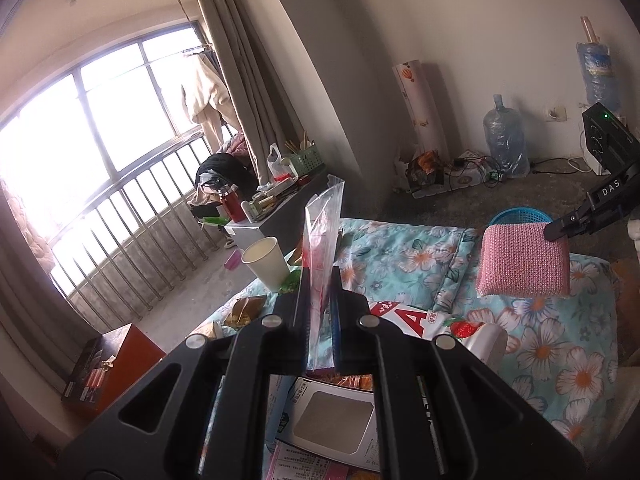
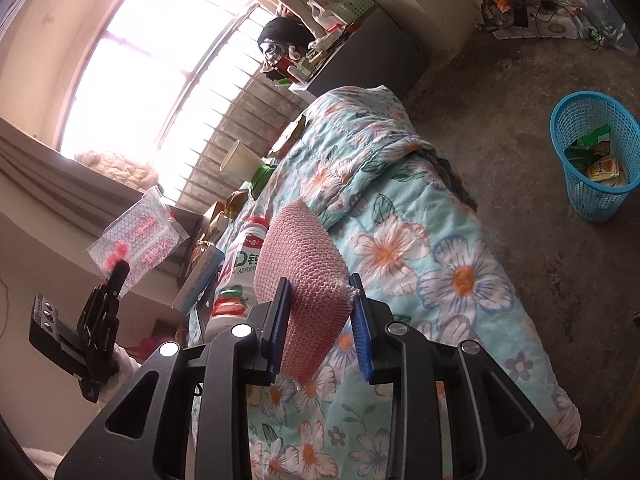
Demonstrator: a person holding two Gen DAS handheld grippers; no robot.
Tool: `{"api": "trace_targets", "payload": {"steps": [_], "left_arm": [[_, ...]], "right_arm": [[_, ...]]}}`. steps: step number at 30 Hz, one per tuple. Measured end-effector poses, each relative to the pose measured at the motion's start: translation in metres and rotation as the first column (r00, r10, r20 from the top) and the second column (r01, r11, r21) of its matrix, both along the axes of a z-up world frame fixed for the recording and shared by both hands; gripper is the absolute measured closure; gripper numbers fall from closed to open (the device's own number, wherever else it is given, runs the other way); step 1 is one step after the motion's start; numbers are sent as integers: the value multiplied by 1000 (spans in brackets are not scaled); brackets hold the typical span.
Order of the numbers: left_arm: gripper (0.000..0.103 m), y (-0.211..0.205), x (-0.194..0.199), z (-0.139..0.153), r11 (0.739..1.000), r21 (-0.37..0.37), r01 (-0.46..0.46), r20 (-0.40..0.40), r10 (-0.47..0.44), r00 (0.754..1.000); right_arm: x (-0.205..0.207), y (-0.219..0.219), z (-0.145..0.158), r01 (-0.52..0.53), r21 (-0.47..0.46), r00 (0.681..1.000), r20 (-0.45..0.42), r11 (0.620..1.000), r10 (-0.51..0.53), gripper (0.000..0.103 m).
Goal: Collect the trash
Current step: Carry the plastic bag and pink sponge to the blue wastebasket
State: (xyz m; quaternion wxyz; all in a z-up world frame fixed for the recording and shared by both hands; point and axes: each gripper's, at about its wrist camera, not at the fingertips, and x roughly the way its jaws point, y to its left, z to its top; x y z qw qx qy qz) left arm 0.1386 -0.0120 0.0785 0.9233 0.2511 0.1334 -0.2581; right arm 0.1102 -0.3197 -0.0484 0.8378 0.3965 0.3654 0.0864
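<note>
Trash is light: your left claw [image 1: 320,292] pinches a limp plastic bag [image 1: 322,224]; your right claw [image 2: 320,308] squeezes a soft pink sponge [image 2: 308,264] by its edge.

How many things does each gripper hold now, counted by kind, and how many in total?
Clear plastic bag, in the left gripper: 1
Pink scrub pad, in the right gripper: 1
Total: 2
</note>
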Motion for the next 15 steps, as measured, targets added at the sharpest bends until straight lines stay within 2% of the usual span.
{"api": "trace_targets", "payload": {"steps": [15], "left_arm": [[96,-13,-25,16,1000,-9,22,41,-21,999]], "right_arm": [[-24,-12,12,31,20,997,66,999,-32,74]]}}
